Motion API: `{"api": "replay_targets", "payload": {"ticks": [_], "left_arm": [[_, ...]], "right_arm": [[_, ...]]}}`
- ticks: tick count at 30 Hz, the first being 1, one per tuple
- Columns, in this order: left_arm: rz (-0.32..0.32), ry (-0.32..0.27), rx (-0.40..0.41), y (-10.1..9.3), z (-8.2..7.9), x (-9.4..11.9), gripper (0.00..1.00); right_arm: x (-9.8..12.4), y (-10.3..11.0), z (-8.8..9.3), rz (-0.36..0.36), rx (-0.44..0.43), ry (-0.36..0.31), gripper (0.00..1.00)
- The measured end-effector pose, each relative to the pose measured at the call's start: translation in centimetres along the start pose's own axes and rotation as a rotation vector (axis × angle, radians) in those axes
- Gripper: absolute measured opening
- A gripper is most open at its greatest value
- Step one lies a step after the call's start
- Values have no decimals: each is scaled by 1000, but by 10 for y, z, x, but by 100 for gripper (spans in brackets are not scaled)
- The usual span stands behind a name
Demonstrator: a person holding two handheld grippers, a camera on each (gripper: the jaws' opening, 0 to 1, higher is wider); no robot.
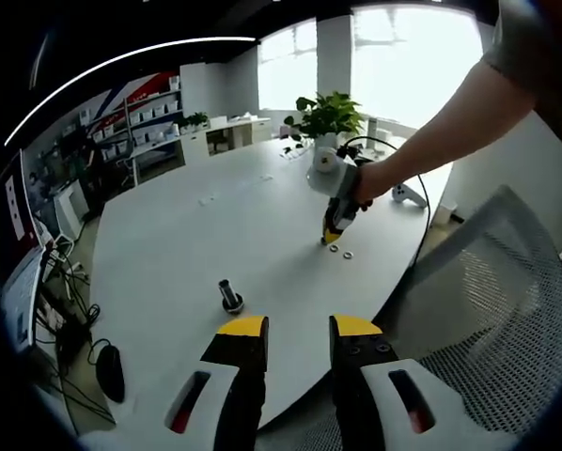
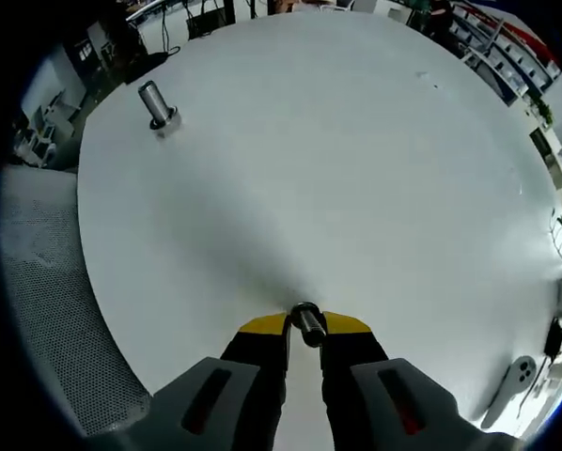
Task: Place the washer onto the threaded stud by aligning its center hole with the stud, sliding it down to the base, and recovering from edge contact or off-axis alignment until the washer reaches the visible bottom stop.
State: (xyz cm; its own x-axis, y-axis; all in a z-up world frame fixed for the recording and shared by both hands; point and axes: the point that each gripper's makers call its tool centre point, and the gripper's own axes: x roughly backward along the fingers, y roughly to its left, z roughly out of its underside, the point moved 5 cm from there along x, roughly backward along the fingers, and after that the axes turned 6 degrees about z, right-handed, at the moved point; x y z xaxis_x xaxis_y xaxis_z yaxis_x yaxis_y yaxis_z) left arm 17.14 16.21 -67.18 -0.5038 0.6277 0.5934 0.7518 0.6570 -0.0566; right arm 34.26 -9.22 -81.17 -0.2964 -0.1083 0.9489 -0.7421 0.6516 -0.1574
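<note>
Progress: early; the dark upright threaded stud on the round white table carries no washer.
Right gripper: jaws clamped on a small grey metal washer, low over the table.
Left gripper: jaws apart, empty.
Stud position: well apart from the right gripper; just ahead-left of the left gripper.
Remaining: carry, align, slide to base.
Spare washers: beside the right gripper.

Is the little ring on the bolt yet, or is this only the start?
Early days. The threaded stud stands bare on the white table, nothing around its base. In hand: the right gripper has its tips down on the table, closed on a small ring, apparently a washer; a loose washer lies beside it. The left gripper is open, holding nothing. Left: carry it over, line up the hole, slide it down.
</note>
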Motion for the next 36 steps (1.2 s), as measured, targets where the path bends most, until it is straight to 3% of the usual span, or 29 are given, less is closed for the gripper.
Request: {"api": "replay_targets", "payload": {"ticks": [17, 36], "left_arm": [[14, -20, 1, -2, -2, 1, 24], [27, -27, -15, -5, -4, 1, 24]], "right_arm": [[14, 8, 24, -29, -103, 17, 21], [16, 38, 38, -56, 9, 36, 21]]}}
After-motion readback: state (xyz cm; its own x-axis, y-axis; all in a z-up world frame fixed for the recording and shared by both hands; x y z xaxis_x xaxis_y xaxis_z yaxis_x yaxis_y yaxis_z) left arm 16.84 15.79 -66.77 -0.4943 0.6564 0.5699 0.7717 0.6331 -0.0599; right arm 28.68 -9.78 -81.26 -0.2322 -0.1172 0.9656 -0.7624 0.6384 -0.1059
